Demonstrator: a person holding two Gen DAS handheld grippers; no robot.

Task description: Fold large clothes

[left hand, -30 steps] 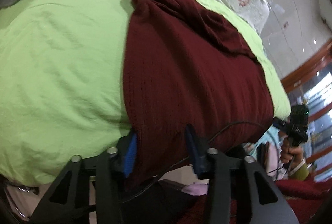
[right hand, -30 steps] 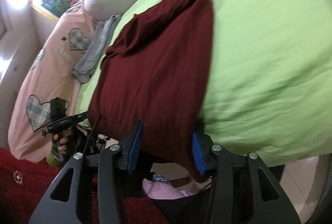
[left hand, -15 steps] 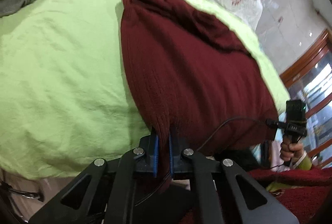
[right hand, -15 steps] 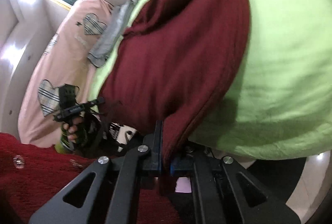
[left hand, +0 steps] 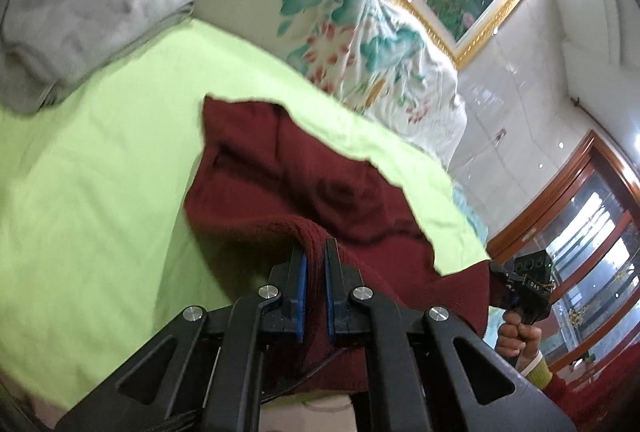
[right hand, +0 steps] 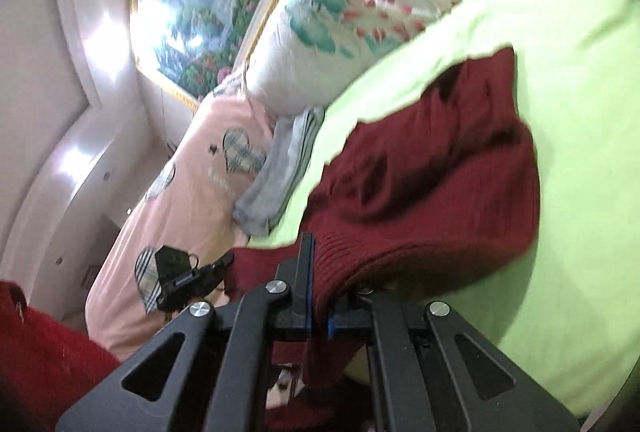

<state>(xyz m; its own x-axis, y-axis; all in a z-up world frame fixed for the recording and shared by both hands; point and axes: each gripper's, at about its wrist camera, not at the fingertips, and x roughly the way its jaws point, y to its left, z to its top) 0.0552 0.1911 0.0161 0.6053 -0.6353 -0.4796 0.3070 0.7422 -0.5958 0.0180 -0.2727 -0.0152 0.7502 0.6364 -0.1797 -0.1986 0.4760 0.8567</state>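
Maroon knit sweater point(left hand: 280, 191) lies on the green sheet point(left hand: 100, 171), its body running from our fingers toward upper frame. Left gripper point(left hand: 314, 296) and right gripper point(right hand: 318, 296), nearly closed, each pinch its near hem.

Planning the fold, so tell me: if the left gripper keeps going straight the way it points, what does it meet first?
The left gripper, shut on the maroon sweater, would first push into that sweater's own bunched body just ahead, lying on the green sheet. Depth is uncertain.
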